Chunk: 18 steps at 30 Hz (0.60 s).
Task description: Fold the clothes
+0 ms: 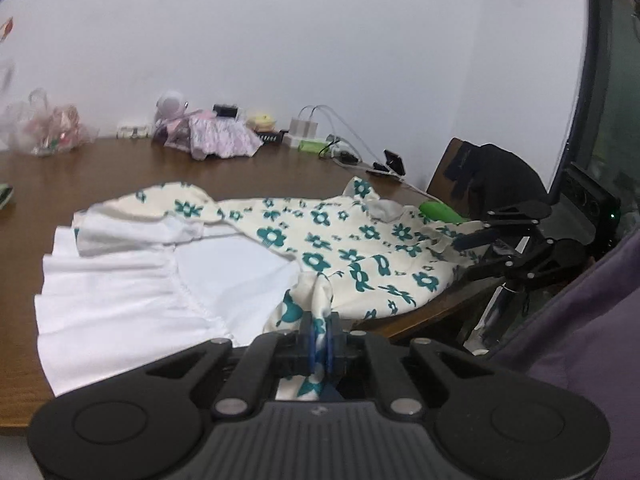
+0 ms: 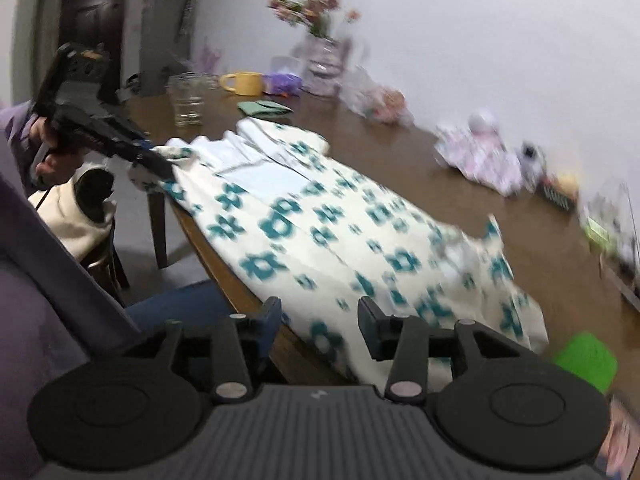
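Left gripper [image 1: 319,344] pinches floral dress [image 1: 352,240] hem; right gripper [image 2: 320,320], jaws wide and empty, faces its far end along the counter [image 1: 120,168].

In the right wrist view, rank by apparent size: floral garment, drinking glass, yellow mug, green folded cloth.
1. Floral garment, by far.
2. Drinking glass.
3. Green folded cloth and yellow mug look alike; both sit far back and blurred, so unranked.
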Each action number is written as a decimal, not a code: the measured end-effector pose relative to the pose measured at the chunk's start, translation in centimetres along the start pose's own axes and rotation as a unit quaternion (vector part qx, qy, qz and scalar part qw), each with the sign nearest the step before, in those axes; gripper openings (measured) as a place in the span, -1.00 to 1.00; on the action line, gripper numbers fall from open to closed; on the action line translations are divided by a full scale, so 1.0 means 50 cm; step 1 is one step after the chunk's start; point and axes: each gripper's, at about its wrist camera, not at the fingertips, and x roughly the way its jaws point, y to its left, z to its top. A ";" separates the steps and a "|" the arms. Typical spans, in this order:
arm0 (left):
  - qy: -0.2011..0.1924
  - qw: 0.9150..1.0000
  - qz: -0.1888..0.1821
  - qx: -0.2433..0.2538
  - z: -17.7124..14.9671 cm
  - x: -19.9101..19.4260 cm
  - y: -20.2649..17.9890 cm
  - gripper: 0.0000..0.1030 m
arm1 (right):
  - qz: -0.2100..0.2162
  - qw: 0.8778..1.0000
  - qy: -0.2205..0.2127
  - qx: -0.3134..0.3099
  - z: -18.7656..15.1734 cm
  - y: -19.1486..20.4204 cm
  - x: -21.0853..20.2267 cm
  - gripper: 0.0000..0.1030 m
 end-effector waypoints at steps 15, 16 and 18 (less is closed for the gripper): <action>0.003 1.000 0.010 0.016 0.001 0.002 0.027 -0.92 | 0.068 0.997 0.043 0.019 0.003 -0.007 0.068 -0.89; 0.005 1.000 0.010 0.019 0.002 0.003 0.030 -0.92 | 0.082 0.995 0.046 0.023 0.003 -0.011 0.065 -0.89; 0.008 1.000 0.011 0.024 0.005 0.005 0.035 -0.92 | 0.108 0.992 0.054 0.029 0.002 -0.022 0.060 -0.84</action>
